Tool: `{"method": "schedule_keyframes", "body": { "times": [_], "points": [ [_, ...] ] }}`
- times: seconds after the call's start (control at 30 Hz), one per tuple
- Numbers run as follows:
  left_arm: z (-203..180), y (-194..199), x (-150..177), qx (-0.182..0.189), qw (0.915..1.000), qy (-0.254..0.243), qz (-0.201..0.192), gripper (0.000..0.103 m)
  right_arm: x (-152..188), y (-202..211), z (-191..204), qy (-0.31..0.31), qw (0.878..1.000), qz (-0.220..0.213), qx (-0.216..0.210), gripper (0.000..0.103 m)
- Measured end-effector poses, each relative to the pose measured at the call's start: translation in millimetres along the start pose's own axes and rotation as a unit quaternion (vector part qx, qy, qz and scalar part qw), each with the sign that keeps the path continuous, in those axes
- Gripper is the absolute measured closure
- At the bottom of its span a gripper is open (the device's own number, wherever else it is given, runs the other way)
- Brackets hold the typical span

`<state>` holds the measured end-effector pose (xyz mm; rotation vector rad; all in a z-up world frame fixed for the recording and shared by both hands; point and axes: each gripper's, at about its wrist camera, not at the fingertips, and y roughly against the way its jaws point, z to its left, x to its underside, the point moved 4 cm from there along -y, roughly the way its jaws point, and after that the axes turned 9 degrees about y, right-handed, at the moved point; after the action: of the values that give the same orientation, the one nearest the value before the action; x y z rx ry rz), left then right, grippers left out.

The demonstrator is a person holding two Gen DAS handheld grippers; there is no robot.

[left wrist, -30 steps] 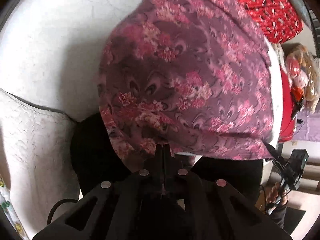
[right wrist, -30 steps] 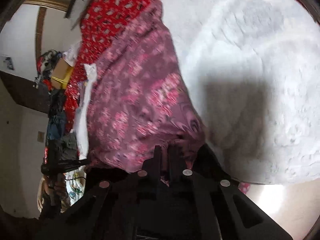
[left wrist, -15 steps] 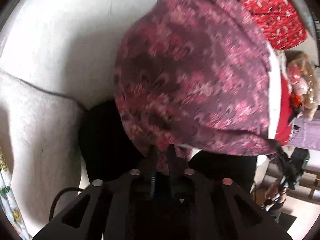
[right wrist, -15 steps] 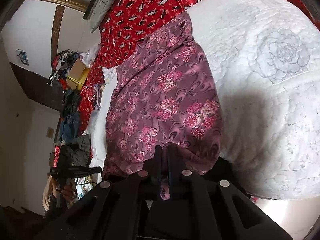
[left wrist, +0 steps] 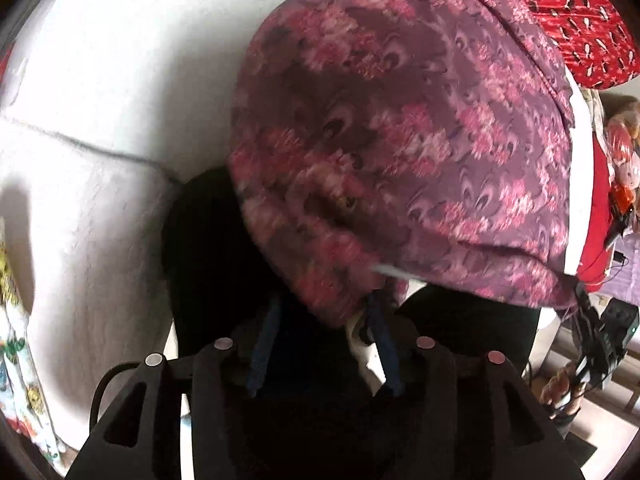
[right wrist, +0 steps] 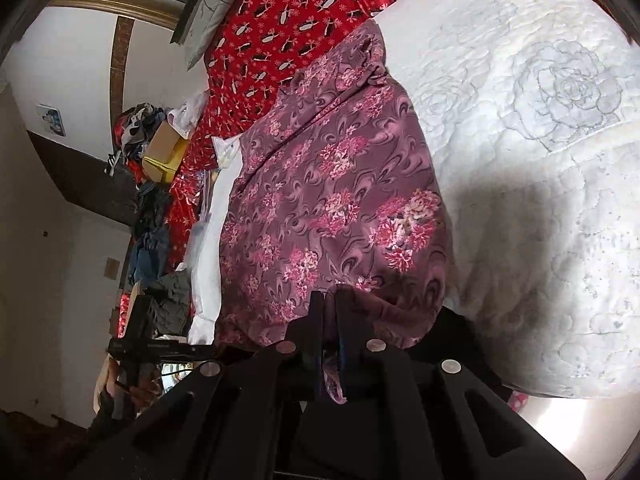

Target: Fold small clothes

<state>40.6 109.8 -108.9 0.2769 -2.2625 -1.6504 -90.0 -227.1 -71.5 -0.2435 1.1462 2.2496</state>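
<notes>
A purple garment with pink flowers (left wrist: 400, 128) lies on a white quilted bed cover (left wrist: 120, 80). In the left wrist view its near edge drapes over my left gripper (left wrist: 324, 312), whose jaws now stand apart with the cloth loose between them. In the right wrist view the garment (right wrist: 332, 208) stretches away from me, and my right gripper (right wrist: 329, 312) is shut on its near hem, with a fold of cloth hanging down between the fingers (right wrist: 316, 320).
A red patterned blanket (right wrist: 288, 24) lies beyond the garment. Piled clothes and a yellow box (right wrist: 164, 152) sit at the far left. The white cover (right wrist: 540, 160) spreads to the right. A black camera rig (left wrist: 600, 336) stands beside the bed.
My left gripper's jaws have opened from shut, letting go of the garment's edge. My right gripper stays shut on the hem, and the cloth has settled flatter on the bed.
</notes>
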Motion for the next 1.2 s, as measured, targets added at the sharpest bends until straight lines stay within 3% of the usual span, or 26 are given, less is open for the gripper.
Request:
{"method": "schedule_keyframes", "body": {
  "times": [0.07,0.13,0.17,0.27,0.37,0.4,0.6,0.77,0.9,1.2],
  "points": [
    [-8,-6,-9,-0.007,1.0000,-0.001,-0.007,0.059,0,-3,1,-0.003,1.000,0.001,-0.002,0.096],
    [-11,-15,-11,-0.007,1.0000,-0.006,-0.001,0.088,0,-4,4,0.002,1.000,0.003,-0.003,0.097],
    [-11,-20,-11,0.001,0.9999,-0.006,0.010,0.097,0,-5,5,0.006,1.000,0.005,-0.002,0.098],
    [-9,-9,-11,0.048,0.9988,-0.005,-0.009,0.097,1,1,18,0.033,0.999,0.005,-0.007,0.098],
    [-10,23,-16,0.115,0.9925,0.000,-0.040,0.097,-6,12,27,0.040,0.999,-0.014,-0.018,0.098],
    [-11,42,-23,0.145,0.9876,-0.001,-0.061,0.097,-13,17,29,0.036,0.999,-0.026,-0.024,0.098],
    [-16,106,-69,0.218,0.9651,0.004,-0.144,0.097,-76,35,35,0.020,0.993,-0.102,-0.054,0.098],
    [-22,120,-119,0.242,0.9528,0.026,-0.182,0.097,-134,27,33,0.017,0.990,-0.134,-0.048,0.098],
    [-29,123,-177,0.265,0.9401,0.057,-0.207,0.097,-185,5,21,0.004,0.988,-0.150,-0.042,0.098],
    [-103,97,-328,0.262,0.9319,0.064,-0.242,0.097,-290,-72,-42,-0.072,0.978,-0.187,-0.049,0.098]
  ]
}}
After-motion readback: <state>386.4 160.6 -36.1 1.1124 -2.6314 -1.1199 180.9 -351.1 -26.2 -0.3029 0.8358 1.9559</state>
